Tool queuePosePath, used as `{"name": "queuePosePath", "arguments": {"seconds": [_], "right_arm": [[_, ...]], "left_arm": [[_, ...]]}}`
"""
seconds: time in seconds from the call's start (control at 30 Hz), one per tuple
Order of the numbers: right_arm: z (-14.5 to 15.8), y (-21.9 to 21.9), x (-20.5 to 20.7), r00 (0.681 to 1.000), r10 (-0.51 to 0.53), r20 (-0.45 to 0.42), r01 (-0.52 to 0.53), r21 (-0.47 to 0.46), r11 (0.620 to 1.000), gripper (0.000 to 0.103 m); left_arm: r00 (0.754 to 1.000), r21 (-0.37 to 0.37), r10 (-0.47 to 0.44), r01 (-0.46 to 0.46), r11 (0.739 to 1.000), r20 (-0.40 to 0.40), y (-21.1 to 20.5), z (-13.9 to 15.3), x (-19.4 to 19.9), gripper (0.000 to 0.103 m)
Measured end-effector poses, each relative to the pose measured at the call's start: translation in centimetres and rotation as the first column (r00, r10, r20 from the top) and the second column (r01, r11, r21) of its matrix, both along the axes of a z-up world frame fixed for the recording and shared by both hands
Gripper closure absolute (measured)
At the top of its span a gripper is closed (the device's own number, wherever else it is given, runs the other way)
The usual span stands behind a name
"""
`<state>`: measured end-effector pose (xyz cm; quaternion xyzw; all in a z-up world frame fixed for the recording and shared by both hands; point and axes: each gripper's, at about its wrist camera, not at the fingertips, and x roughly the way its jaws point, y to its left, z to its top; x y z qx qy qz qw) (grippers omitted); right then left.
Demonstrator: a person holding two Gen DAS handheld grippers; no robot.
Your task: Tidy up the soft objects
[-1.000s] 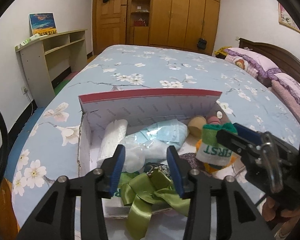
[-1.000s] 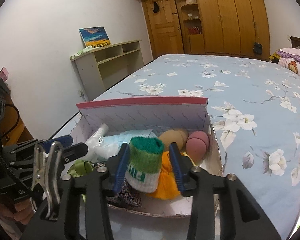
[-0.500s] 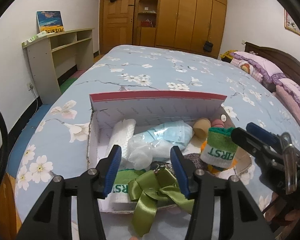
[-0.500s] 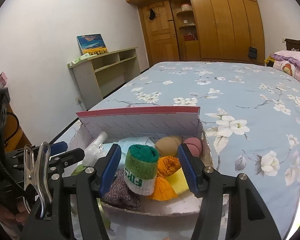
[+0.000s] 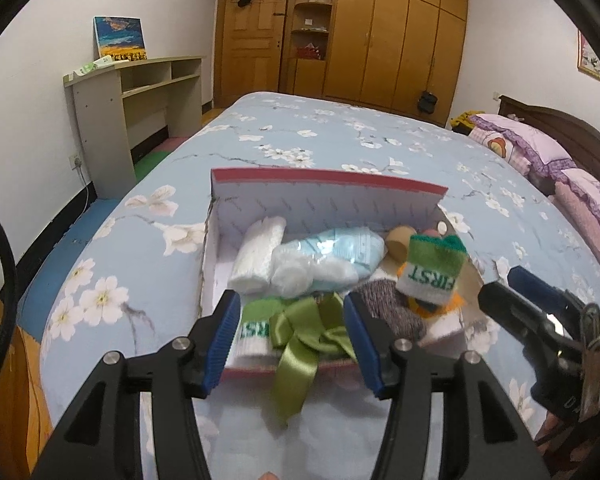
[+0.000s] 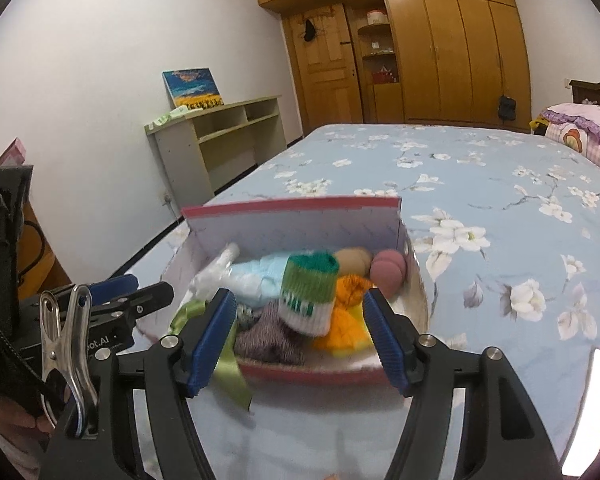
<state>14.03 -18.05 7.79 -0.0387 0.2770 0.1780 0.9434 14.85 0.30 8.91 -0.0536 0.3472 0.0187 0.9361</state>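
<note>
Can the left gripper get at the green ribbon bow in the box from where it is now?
Probably yes. The left gripper is open, the green ribbon bow lies at the box's near edge right ahead of it, uncovered.

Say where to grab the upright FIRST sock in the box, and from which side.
Grip the sock across its green cuff, coming from above and the near side. It stands upright, cuff clear of the pile, while the box back wall blocks the far side. Right gripper stands open in front of it.
</note>
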Motion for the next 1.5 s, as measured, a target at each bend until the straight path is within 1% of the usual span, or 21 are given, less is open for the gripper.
{"name": "queuePosePath", "arguments": {"seconds": [0.27, 0.33, 0.53, 0.7, 1.0, 1.5], "right_arm": [[-2.0, -0.8, -2.4, 0.998, -0.022, -0.052, 0.021, -0.018, 1.0, 0.035], [-2.6, -1.0, -2.9, 0.997, -0.026, -0.07, 0.025, -0.018, 1.0, 0.035], [-4.4, -1.0, -3.6, 0.994, -0.039, -0.099, 0.035, -0.043, 0.998, 0.035], [-5.4, -1.1, -3.6, 0.992, -0.058, -0.117, 0.052, -0.055, 0.997, 0.035], [-6.1, -1.2, -3.2, 0.988, -0.07, -0.136, 0.063, -0.056, 0.996, 0.035], [-6.3, -1.2, -3.2, 0.987, -0.072, -0.142, 0.065, -0.051, 0.997, 0.035]], "left_arm": [[1.0, 0.003, 0.025, -0.025, 1.0, -0.014, -0.4, -1.3, -3.0, 0.046], [0.999, 0.015, 0.022, -0.022, 1.0, -0.031, -0.7, -2.0, -3.5, 0.046], [0.997, 0.013, 0.011, -0.01, 1.0, -0.079, -1.3, -4.1, -4.2, 0.046], [0.995, 0.014, 0.012, -0.011, 1.0, -0.099, -1.5, -5.1, -4.1, 0.046], [0.993, 0.017, 0.015, -0.013, 1.0, -0.116, -1.5, -5.8, -3.7, 0.046], [0.993, 0.019, 0.013, -0.01, 1.0, -0.121, -1.7, -6.0, -3.6, 0.046]]}}
